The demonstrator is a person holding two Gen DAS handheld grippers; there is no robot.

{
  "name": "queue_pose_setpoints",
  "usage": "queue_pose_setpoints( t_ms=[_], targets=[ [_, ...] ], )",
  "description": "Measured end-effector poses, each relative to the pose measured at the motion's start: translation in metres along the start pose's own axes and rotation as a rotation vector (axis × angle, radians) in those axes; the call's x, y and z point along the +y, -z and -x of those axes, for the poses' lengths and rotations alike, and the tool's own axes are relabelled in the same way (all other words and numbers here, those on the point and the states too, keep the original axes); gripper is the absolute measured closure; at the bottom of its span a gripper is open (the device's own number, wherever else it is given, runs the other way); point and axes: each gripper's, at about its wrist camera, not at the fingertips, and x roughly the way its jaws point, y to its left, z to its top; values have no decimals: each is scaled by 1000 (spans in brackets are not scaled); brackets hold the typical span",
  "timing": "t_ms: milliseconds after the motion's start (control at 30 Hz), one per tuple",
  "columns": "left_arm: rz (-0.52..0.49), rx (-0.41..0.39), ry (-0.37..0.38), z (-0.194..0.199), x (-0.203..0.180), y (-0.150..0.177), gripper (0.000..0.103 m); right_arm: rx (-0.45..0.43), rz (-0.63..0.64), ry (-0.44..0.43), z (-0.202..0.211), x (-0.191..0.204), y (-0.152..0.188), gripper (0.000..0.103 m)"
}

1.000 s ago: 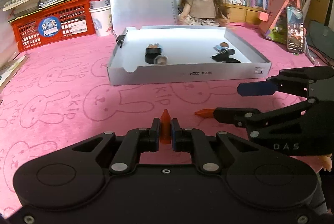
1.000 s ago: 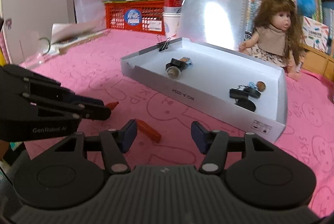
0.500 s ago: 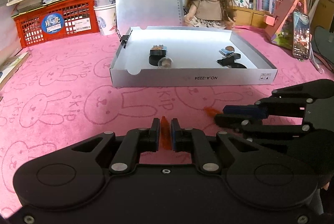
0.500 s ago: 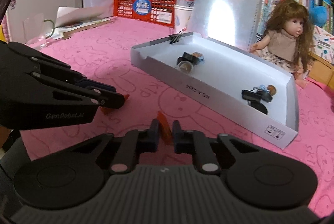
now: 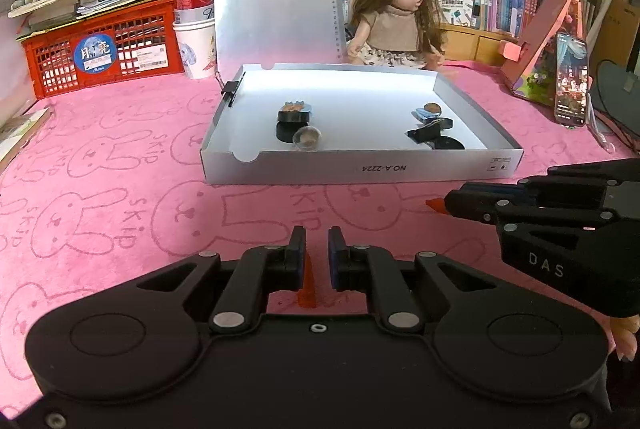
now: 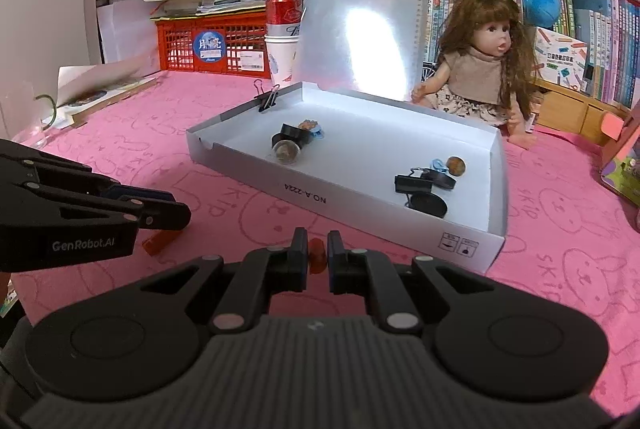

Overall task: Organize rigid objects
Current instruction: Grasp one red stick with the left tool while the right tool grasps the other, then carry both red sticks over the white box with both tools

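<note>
Now both grippers are low over the pink rabbit-print cloth [image 5: 100, 197], in front of the white shallow box [image 5: 360, 169] that fills the middle of both views.

In the left wrist view, the left gripper [image 5: 317, 249] has its two fingers a little apart. A thin orange-red crayon-like stick [image 5: 308, 281] stands in the gap, close to the left pad, but there is free space on the other side. So I judge it is not clamped; it seems to lean or lie loose there. In the right wrist view, the right gripper [image 6: 318, 253] has its fingers closed on a second orange-red stick [image 6: 318, 256], pressed from both sides. In the left wrist view, the tip of this second stick comes out of the right gripper at the right of the frame.

Inside the box there are two small groups: black round pieces with a small ball [image 5: 306, 139] at the left part, and black clips with a brown ball [image 5: 432, 108] at the right part. A binder clip [image 6: 267, 100] holds the left wall of the box.

My judgement: the step in hand is picking up the sticks to put them in the box. The right stick looks ready for carrying forward over the front wall. The left gripper probably needs to close again on its stick first, and to lift it without dragging the cloth.
</note>
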Motion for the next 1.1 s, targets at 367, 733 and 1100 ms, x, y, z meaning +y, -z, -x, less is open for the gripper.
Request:
queue_pose_setpoints(
  t_ms=[367, 733, 1100],
  targets=[
    [1, 0, 11, 0, -4, -1, 91, -5, -11, 10, 3, -2, 3, 90],
    [-4, -3, 25, 4, -4, 2, 91, -3, 12, -5, 10, 2, 11, 90],
    [-37, -7, 19, 3, -8, 21, 66, -32, 17, 52, 11, 6, 28, 48]
  ],
)
